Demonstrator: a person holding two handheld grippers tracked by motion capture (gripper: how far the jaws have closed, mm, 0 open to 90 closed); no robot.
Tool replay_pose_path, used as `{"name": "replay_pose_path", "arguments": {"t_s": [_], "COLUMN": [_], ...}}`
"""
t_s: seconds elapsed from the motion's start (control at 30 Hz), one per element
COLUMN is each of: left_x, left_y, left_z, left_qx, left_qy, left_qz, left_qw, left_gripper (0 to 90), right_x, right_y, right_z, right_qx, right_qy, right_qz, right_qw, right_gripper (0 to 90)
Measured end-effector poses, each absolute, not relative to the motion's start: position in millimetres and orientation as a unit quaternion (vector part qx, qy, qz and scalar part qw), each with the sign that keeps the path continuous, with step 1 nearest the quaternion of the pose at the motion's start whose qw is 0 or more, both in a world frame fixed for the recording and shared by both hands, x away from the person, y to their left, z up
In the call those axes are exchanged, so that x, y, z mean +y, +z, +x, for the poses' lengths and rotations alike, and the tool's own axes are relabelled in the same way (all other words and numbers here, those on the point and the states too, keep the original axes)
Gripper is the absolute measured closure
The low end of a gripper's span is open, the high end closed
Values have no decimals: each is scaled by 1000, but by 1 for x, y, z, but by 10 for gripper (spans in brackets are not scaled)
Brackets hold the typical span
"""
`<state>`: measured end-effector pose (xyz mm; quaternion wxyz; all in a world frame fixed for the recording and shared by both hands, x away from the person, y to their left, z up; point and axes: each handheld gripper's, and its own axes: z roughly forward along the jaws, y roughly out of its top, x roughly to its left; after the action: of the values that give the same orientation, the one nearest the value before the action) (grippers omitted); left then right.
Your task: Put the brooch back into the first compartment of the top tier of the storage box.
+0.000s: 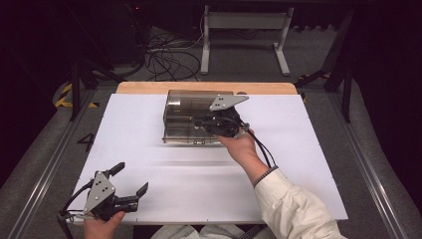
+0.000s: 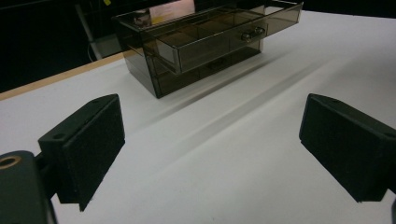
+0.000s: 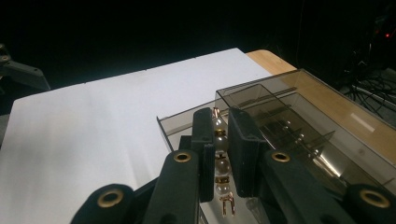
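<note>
Wide-open and empty, the left gripper point(image 1: 130, 180) sat at seven o'clock. At one o'clock, the right gripper point(image 3: 221, 154) pinched a pearl bracelet point(image 3: 220, 164) over the smoky organizer's open drawer point(image 3: 187, 127).

The drawer box point(image 1: 191, 117) is smoky brown and see-through, with small silvery knobs point(image 2: 252, 33) on its open drawer point(image 2: 219, 35). The bead string point(image 3: 221, 161) shows pearly white beads and gold links between the black pads of the right claw point(image 3: 219, 140). The left claw point(image 2: 210, 149) is black too, with a grey plate point(image 1: 99, 189). The bench point(image 1: 149, 164) is white, with a light wood strip point(image 1: 149, 87) along its far edge. The sleeve point(image 1: 298, 209) is cream.
</note>
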<state>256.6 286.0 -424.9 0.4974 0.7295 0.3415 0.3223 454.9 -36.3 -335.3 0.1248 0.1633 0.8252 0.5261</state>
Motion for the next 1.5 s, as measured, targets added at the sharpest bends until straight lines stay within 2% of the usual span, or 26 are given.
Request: {"name": "replay_pose_path", "arguments": {"t_s": [0.63, 1.5], "left_x": [286, 286], "left_y": [-425, -425], "left_z": [256, 257], "left_qx": [341, 340], "left_qy": [319, 319], "left_qz": [730, 730], "left_qw": [499, 499], "left_gripper": [75, 75], "right_x": [-5, 23], "right_y": [-362, -378], "right_z": [467, 468], "right_qx": [825, 832], "right_qy": [522, 513], "right_qz": [183, 179], "right_qw": [111, 112], "right_gripper": [818, 817]}}
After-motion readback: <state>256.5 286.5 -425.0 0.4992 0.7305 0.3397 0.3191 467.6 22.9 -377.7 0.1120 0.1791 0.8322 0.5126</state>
